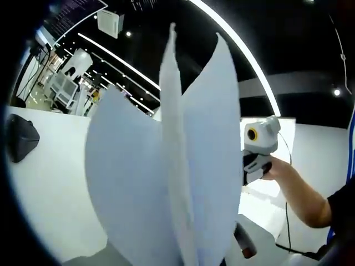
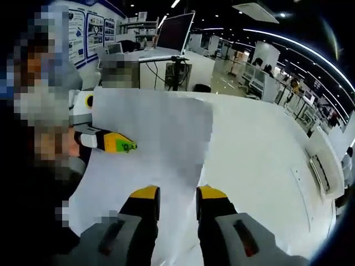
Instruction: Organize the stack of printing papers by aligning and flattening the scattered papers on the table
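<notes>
The thin white sheets of printing paper (image 1: pixel 166 166) are off the table and held up on edge; in the left gripper view they fan apart into three or four leaves, one seen edge-on as a pale blade, the others bowing outward like petals; in the right gripper view the same paper (image 2: pixel 150 149) spreads as one broad, matte, slightly curved sheet above the smooth white table (image 2: pixel 260 166). The right gripper (image 2: pixel 177 202) — grey body, yellow-tipped fingers — stands with its jaws narrowly parted at the sheets' lower edge, seemingly with paper between them, though whether it truly pinches I cannot tell; the left gripper (image 2: pixel 119 143), green and yellow at the tip, lies against the paper's left side, and its grip cannot be told either. The risk, as I judge it: the leaves are limp and already splayed, so a loose hold could let one slip out and skew the stack; a hard pinch or a careless tap on the table could crease an edge — such thin stock buckles easily.
</notes>
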{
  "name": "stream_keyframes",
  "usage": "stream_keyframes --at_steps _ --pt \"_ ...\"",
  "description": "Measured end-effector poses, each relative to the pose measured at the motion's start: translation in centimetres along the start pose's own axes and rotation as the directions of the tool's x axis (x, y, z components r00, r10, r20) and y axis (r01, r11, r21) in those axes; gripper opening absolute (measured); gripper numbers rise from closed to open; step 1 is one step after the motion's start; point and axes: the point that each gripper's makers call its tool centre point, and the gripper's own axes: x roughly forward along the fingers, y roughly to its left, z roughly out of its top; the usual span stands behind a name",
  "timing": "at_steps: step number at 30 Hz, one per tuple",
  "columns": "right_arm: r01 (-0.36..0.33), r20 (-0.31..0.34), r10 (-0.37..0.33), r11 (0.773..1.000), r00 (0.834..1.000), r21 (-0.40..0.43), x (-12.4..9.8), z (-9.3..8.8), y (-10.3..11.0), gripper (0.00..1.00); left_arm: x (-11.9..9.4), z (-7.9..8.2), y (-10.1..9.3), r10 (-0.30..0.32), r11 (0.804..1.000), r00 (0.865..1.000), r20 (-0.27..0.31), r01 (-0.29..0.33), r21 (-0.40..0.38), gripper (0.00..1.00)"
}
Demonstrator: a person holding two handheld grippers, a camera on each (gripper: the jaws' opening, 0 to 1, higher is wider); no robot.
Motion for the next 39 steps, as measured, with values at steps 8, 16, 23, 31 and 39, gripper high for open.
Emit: stream_keyframes --at_steps 8,16,23,31,39 --pt "0.018 0.033 -0.017 1.000 0.999 -0.012 -0.2 -0.1 -0.1 0.44 0.0 0.0 0.1 0.003 1.000 1.000 0.001 -0.003 -0.001 0.06" --pt "0.104 0.125 -0.108 0.994 0.986 0.038 -0.7 0.5 -2.3 0.75 -0.1 0.1 0.2 0.005 1.000 1.000 0.003 -0.005 -0.005 0.06" --pt "0.136 0.199 -0.156 0.984 0.968 0.111 -1.6 0.8 -3.4 0.90 -0.1 0.1 0.1 0.005 1.000 1.000 0.003 -0.005 -0.007 0.06" --pt "0.099 0.264 -0.150 0.975 0.953 0.197 -2.6 0.4 -3.6 0.90 -0.1 0.1 0.1 0.006 1.000 1.000 0.002 -0.006 -0.003 0.06" --pt "0.073 0.326 -0.153 0.967 0.933 0.243 -4.4 0.1 -3.2 0.90 -0.1 0.0 0.1 0.007 1.000 1.000 0.002 -0.007 -0.001 0.06"
